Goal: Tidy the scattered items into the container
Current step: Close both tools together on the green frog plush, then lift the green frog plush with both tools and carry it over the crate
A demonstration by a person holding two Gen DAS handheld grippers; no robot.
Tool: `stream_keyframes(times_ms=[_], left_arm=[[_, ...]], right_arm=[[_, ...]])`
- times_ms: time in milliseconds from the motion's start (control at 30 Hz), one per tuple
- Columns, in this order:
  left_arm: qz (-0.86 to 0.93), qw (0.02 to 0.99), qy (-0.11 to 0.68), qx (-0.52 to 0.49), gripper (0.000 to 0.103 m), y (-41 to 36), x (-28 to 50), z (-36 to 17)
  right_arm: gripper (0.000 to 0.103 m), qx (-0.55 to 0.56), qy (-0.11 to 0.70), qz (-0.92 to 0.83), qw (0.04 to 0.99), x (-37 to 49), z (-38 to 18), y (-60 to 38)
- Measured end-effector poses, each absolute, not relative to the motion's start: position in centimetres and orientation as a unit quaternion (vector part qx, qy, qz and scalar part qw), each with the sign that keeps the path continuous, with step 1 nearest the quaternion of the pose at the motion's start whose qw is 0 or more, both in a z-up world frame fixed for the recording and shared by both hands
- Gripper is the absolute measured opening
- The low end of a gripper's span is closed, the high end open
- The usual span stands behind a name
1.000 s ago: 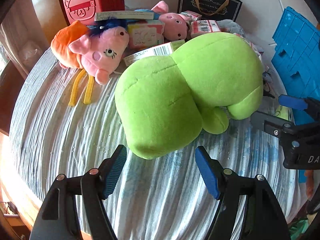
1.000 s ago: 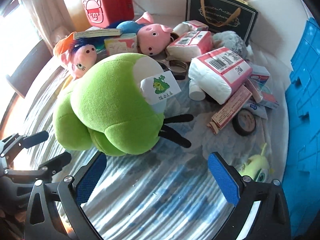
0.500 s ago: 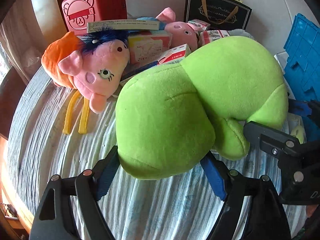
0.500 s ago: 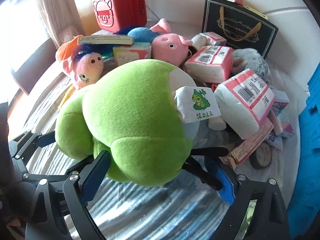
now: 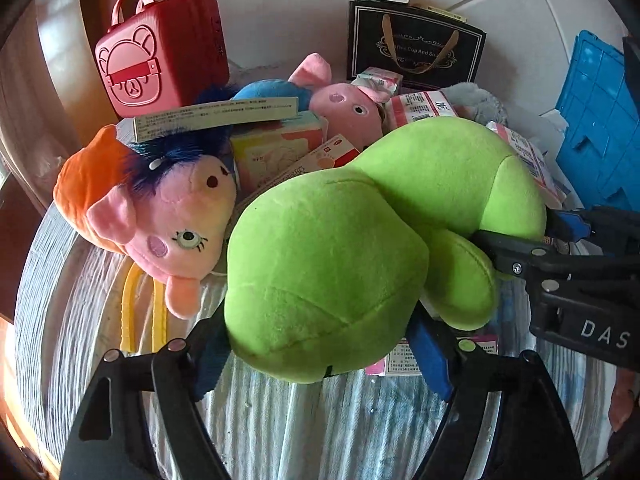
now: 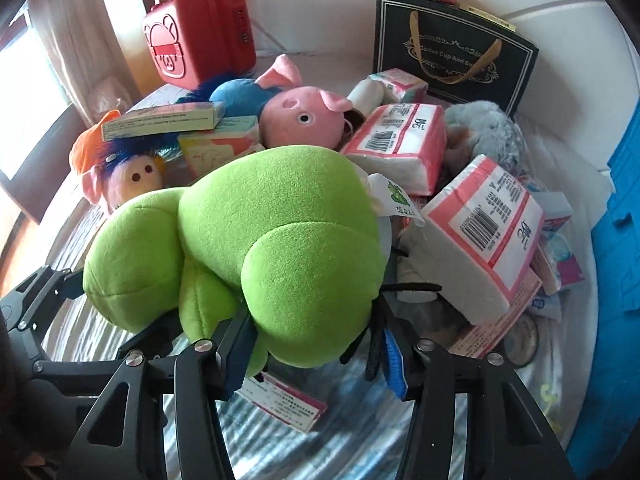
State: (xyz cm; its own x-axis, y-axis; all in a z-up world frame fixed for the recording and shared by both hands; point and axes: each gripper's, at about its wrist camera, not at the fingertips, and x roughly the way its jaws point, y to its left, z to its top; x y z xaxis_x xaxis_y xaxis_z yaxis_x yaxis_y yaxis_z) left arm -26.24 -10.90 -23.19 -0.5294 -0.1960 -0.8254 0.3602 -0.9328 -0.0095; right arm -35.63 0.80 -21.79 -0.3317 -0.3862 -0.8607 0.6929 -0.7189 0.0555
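Observation:
A big green plush toy lies on the striped cloth, with both grippers at it. My left gripper straddles its rounded end; the jaws are closing from wide, and the blue pads sit at its sides without denting it. My right gripper is closing on the other end of the green plush toy. Its pads press in and the plush bulges over them. The right gripper also shows at the right of the left wrist view. The blue crate stands at the far right.
Behind the plush lie a pink pig toy with blue hair, a second pink pig, tissue packs, boxes and a tape roll. A red case and a black gift bag stand by the wall. A pink box lies under the plush.
Both grippers have moved forward until the green plush sits between their jaws. The right jaws, wide open before, have closed onto the plush.

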Motion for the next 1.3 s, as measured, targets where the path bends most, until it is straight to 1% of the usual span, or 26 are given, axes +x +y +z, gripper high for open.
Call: stream_keyframes(times_ms=[33,67,200,267,300,500,567,600,733,800,1067,1300], left_arm=[[-0.87,0.159,0.091,0.457,0.079,-11.0,-26.2,-23.2],[-0.87,0.158,0.093,0.457,0.079,-11.1,-26.2,-23.2],[-0.87,0.159,0.087,0.458,0.079,-10.9,-26.4,-23.2],[-0.87,0.161,0.088,0.458,0.079,-10.9,-26.4,-23.2],[-0.869,0.163,0.089,0.459,0.079,-10.9,-26.4,-23.2],[-0.866,0.175,0.09,0.46,0.079,-10.5,-26.8,-23.1],[-0.865,0.178,0.09,0.46,0.079,-10.4,-26.8,-23.1],[-0.864,0.182,0.091,0.46,0.079,-10.4,-26.8,-23.1],[-0.867,0.194,0.098,0.449,0.07,-10.2,-26.6,-22.4],[-0.872,0.196,0.091,0.44,0.068,-9.8,-26.3,-21.6],[-0.892,0.196,0.069,0.401,0.067,-8.6,-25.1,-17.1],[-0.921,0.167,0.042,0.35,0.067,-6.6,-23.9,-11.6]], right_arm=[[0.063,0.466,0.159,-0.801,0.339,-35.6,-21.6,0.9],[0.065,0.464,0.156,-0.803,0.339,-35.6,-21.4,1.0],[0.079,0.466,0.158,-0.803,0.336,-36.0,-21.6,1.1],[0.079,0.462,0.155,-0.808,0.331,-36.1,-21.2,1.5],[0.081,0.46,0.154,-0.81,0.33,-36.1,-21.0,1.7],[0.081,0.46,0.155,-0.806,0.338,-37.0,-21.1,1.1],[0.059,0.461,0.162,-0.798,0.354,-36.9,-21.2,0.7],[0.052,0.464,0.165,-0.793,0.359,-36.7,-21.3,0.5],[0.049,0.46,0.174,-0.792,0.361,-36.4,-21.1,0.5],[0.047,0.452,0.168,-0.798,0.363,-36.2,-20.6,0.9],[0.046,0.418,0.136,-0.816,0.374,-34.9,-16.5,2.8],[0.046,0.375,0.111,-0.85,0.352,-33.0,-10.8,5.2]])
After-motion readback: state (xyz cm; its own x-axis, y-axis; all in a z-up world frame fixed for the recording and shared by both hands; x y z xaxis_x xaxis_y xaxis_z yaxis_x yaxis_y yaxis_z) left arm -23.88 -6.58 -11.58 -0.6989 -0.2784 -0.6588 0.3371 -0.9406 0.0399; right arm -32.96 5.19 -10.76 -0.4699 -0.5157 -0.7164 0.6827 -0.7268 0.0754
